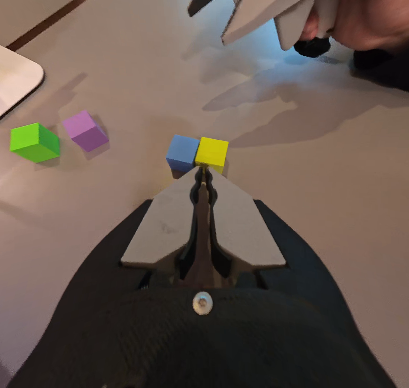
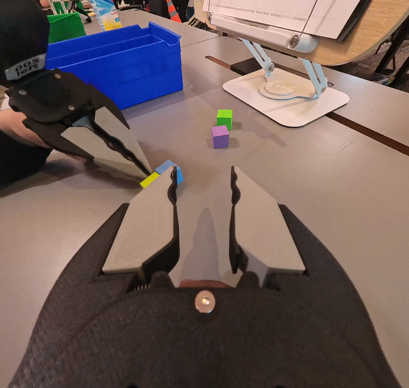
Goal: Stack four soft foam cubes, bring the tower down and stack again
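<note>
Four foam cubes lie singly on the grey table (image 1: pixel 287 189); none is stacked.

Left wrist view, left to right:
- The green cube (image 1: pixel 34 141) sits at the far left, near the corner of a white stand base (image 1: pixel 17 78).
- The purple cube (image 1: pixel 85 130) sits just beside the green cube, with a narrow gap between them.
- The blue cube (image 1: pixel 182 153) and yellow cube (image 1: pixel 211 153) sit side by side near the centre, faces touching, well apart from the green and purple pair.
- The left gripper (image 1: pixel 202 169) has its fingers drawn together until almost no gap remains between the tips. The tips meet the near lower edge of the yellow cube. No cube is held between them.
- The right gripper (image 1: pixel 223 21) hangs above the table at upper right, held by a hand (image 1: pixel 365 17), well apart from every cube.

Right wrist view, left to right:
- A blue bin (image 2: pixel 124 67) stands on the table at upper left.
- The left gripper reaches in from the left, its tips at the yellow cube.
- The right gripper's fingers are spread wide with bare table between them. The blue and yellow cubes lie just past its left fingertip, partly hidden by it.
- The purple and green cubes lie farther ahead, in front of the white stand base.
</note>
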Available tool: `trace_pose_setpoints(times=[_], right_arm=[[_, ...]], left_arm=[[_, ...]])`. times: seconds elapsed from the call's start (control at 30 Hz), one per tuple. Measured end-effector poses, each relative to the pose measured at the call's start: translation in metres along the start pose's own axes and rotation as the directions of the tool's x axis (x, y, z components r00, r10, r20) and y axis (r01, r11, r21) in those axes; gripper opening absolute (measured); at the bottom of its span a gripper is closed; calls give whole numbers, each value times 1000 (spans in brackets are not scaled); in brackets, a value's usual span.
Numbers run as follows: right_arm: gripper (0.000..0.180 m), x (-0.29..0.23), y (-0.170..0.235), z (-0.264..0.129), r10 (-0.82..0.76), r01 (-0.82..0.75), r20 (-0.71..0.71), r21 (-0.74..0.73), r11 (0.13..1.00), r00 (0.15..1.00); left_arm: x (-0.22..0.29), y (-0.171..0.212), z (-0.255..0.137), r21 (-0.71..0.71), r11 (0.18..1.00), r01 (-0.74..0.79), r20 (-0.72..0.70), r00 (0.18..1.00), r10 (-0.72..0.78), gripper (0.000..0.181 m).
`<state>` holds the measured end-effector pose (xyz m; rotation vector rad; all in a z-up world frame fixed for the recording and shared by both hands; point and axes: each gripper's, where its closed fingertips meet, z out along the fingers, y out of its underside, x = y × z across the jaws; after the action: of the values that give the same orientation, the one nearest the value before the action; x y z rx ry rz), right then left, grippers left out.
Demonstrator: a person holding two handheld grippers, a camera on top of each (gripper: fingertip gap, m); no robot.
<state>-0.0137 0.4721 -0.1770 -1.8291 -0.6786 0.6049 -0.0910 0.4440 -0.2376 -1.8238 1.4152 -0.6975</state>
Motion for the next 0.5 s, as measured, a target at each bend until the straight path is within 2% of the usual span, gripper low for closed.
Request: trace_pose_setpoints(times=[0.1,0.17,0.27,0.4,0.5], right_arm=[[46,-1,-1,0,-2,2,1,2,1000,1000],[46,-2,-1,1,-5,5,1,2,1000,1000],[46,-3,0,1,-11,11,2,0,1000,1000],[46,-3,0,1,-13,13,1,0,1000,1000],[46,-3,0,1,-8,8,5,2,1000,1000]], left_arm=[[7,1,7,-18,1000,-26,-8,1000,26,0],[12,-3,11,-15,997,-80,1,997,80,6],[8,-14,10,36,992,-123,85,989,119,9],[-15,-18,0,79,997,3,147,989,-14,17],[-27,-12,-4,80,992,95,137,985,-105,28]])
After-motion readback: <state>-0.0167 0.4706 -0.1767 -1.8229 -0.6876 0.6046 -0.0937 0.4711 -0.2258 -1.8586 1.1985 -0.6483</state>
